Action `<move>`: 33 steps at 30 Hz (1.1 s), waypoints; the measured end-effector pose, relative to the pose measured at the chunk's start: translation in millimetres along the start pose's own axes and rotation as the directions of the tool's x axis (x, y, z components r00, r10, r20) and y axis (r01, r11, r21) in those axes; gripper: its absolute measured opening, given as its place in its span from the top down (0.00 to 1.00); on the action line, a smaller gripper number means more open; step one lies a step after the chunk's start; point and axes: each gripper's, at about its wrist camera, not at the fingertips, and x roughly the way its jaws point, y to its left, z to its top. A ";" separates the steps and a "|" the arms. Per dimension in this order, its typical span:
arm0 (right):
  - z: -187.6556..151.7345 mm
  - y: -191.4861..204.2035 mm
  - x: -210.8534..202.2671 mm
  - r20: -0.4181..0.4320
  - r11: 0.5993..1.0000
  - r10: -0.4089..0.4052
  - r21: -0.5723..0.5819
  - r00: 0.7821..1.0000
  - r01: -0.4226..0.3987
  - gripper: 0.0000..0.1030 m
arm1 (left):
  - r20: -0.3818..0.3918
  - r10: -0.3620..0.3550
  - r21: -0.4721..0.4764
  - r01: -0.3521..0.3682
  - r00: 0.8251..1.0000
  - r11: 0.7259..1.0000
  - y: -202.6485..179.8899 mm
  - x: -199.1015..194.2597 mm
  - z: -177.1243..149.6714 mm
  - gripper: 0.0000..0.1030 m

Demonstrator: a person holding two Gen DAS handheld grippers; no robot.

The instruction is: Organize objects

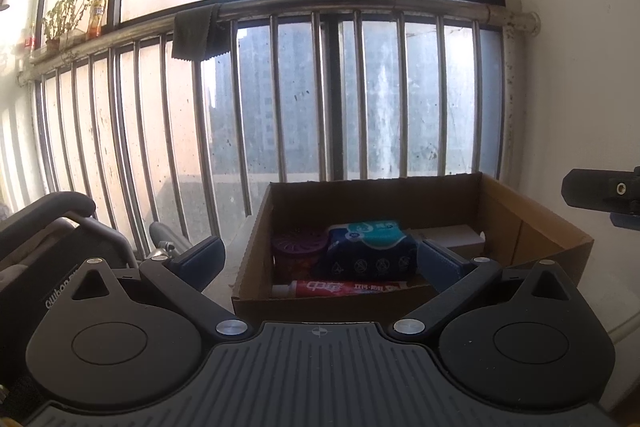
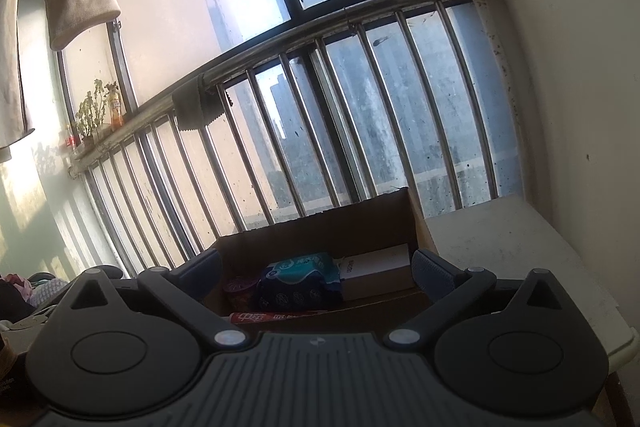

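The cardboard box [image 1: 536, 227] sits before the window railing [image 1: 360, 11], its near wall hiding the bottoms of what lies inside. Within it, a red toothpaste tube [image 1: 344, 287] lies along the near wall; behind that a dark blue tissue pack [image 1: 370, 251], with a purple round container [image 1: 298, 247] to its left, half in shadow, and a white carton [image 1: 456, 237] to its right, partly covered by a fingertip. The left gripper [image 1: 320, 263] hovers just short of the box, jaws spread, nothing between them. The right gripper [image 2: 316, 275] is likewise spread wide and empty. A dark cloth [image 1: 196, 35] hangs over the railing.
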 end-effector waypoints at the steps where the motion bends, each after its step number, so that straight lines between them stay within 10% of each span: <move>1: -0.1 -0.2 -0.1 0.001 1.000 0.000 0.004 1.000 0.000 0.00 | 0.001 0.002 0.000 -0.002 1.000 1.000 -1.0 -0.2 0.2 0.00; 33: -1.9 12.5 4.4 0.003 0.999 -0.020 -0.042 1.000 0.020 0.00 | 0.003 -0.007 0.005 0.007 1.000 1.000 -2.9 -1.1 1.2 0.00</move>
